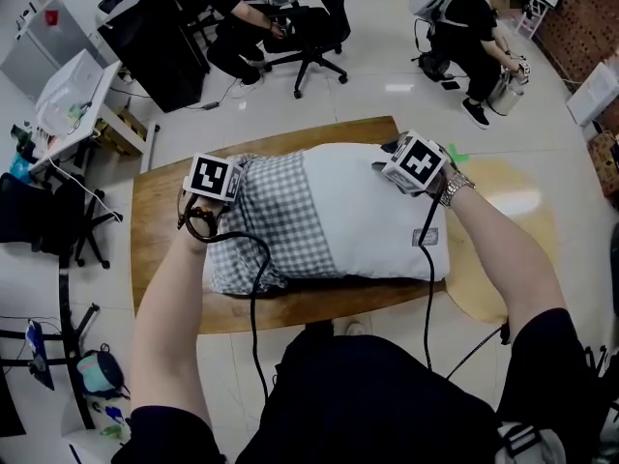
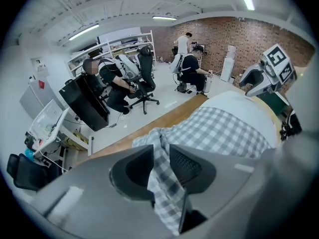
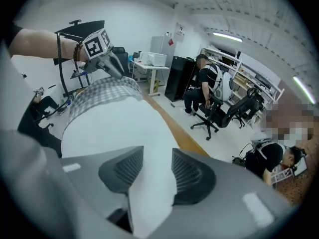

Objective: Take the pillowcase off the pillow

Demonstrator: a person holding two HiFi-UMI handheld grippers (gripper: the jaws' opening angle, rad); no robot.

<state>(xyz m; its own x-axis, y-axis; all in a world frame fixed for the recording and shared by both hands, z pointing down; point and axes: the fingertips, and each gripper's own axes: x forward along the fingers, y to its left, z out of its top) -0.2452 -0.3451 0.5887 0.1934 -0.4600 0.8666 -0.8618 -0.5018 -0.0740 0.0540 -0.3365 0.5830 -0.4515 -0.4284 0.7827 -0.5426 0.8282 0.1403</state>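
Head view shows left tongs [image 2: 161, 156] released astride pillowcase [image 1: 271, 220] hem, right tongs [image 3: 157, 159] released astride pillow [image 1: 372, 211] end.

The wooden table [image 1: 160, 220] is rectangular and stands on a white tiled floor [image 1: 387, 85]. One pillow [image 1: 372, 216] lies directly on the tabletop, lengthwise along it and covering most of its middle and right portion. The right part of the pillow is bare white. The left part is covered by a grey-and-white checked pillowcase [image 1: 266, 220], whose loose, bunched end rests on the wood beside the left end of the pillow. Bare wood shows along the left end and the near edge. A paler rounded surface [image 1: 503, 211] adjoins the right end of the table; whether it belongs to the same table cannot be determined.
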